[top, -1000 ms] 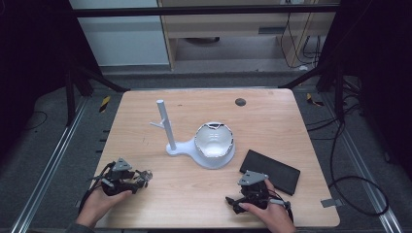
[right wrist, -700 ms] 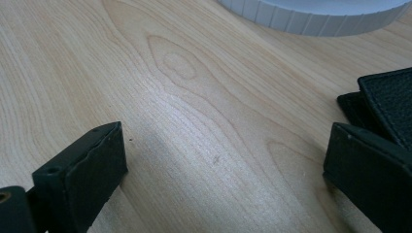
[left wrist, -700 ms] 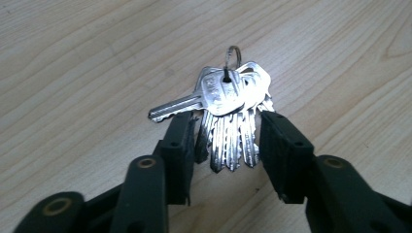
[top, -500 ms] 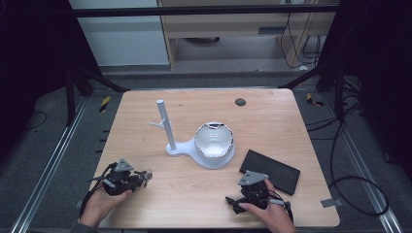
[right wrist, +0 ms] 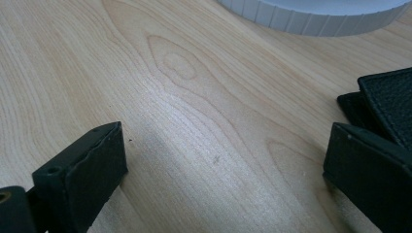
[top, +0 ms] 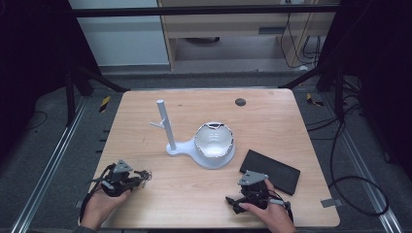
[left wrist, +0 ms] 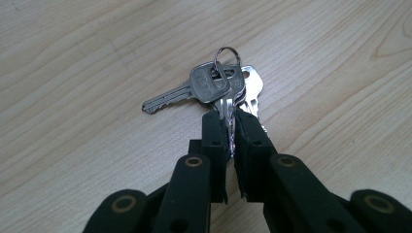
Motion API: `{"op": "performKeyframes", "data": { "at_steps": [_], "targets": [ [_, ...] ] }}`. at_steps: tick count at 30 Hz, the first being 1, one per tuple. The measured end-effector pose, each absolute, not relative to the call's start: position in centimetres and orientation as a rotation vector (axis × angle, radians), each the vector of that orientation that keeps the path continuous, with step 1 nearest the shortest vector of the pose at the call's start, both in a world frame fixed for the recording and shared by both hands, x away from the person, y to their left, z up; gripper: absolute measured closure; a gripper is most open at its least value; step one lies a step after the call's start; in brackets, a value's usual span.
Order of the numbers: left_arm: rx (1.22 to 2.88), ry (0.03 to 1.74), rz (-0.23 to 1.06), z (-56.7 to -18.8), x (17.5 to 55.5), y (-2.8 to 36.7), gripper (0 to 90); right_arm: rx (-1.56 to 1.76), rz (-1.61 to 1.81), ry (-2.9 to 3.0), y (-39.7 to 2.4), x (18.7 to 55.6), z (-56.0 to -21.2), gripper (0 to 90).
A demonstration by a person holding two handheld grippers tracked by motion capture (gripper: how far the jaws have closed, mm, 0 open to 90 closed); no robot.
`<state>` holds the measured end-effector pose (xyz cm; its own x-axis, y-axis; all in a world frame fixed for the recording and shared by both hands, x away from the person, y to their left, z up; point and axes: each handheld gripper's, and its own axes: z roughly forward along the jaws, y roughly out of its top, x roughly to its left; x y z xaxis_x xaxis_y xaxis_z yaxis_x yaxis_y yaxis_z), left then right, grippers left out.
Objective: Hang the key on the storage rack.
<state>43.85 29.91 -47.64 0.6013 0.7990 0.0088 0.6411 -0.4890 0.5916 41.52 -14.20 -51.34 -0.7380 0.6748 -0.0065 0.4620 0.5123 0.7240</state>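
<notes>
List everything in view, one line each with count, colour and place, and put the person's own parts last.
Table: one, light wood, centre of the high view.
Stand with peg: one, white, mid table.
Bowl: one, white, on the stand's round base.
Wallet: one, black, right of the bowl.
Bunch of keys: one, silver, near left, on the table.
Round mark: one, dark, far side.
Left gripper: one, black, jaws just closed, clamped on the keys.
Right gripper: one, black, jaws wide apart over bare wood beside the wallet.
Hands: two, at the near edge.
</notes>
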Motion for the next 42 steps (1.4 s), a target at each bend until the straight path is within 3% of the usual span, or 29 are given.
{"op": "performKeyframes", "data": {
  "at_steps": [2,32,33,37,38,40,41,42],
  "targets": [
    [2.276,1.138,0.383,-47.4,43.8,30.1,87.9,0.955,1.054,2.470,-14.2,41.5,-51.3,1.9],
    [2.252,1.135,0.470,-45.2,43.9,30.3,88.4,0.953,1.054,2.470,-14.2,41.5,-51.3,1.9],
    [2.183,1.266,0.477,-45.2,43.3,29.8,88.4,0.953,1.054,2.470,-14.2,41.5,-51.3,1.9],
    [2.160,1.367,0.447,-44.8,43.2,29.2,88.4,0.953,1.054,2.470,-14.2,41.5,-51.3,1.9],
    [2.431,0.968,0.610,-43.7,45.2,30.6,88.4,0.953,1.054,2.470,-14.2,41.5,-51.3,1.8],
    [2.628,0.510,0.693,-42.0,47.6,31.2,88.4,0.953,1.054,2.470,-14.2,41.5,-51.3,1.9],
    [2.628,0.510,0.693,-42.0,47.6,31.2,88.4,0.953,1.054,2.470,-14.2,41.5,-51.3,1.9],
    [2.686,0.345,0.708,-41.2,48.6,31.1,88.4,0.953,1.054,2.470,-14.2,41.5,-51.3,1.9]
  ]
}}
